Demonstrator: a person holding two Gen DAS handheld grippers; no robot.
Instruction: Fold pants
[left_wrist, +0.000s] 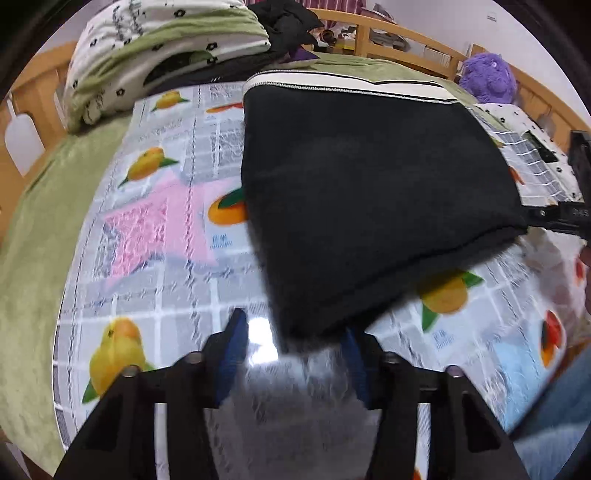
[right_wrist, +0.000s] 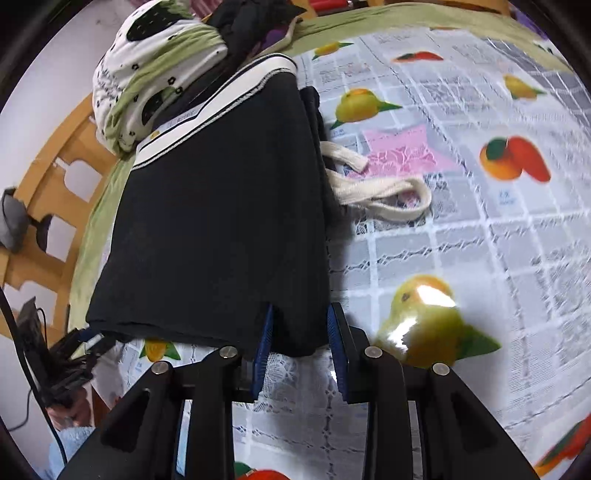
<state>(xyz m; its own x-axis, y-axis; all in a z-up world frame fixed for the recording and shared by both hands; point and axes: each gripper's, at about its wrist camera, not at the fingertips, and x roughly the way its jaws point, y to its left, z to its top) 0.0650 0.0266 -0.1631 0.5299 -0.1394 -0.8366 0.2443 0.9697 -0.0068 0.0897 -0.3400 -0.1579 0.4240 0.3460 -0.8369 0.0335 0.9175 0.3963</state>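
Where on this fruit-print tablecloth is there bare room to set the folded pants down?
Bare tablecloth lies beside the black pants, past the cream drawstring, out to the cloth's far edge. Another bare strip runs between the pants and the green blanket. The head end is crowded: folded bedding and dark clothes.

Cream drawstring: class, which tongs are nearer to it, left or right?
Right. Right tongs straddle the pants corner on the drawstring side; left tongs straddle the opposite corner.
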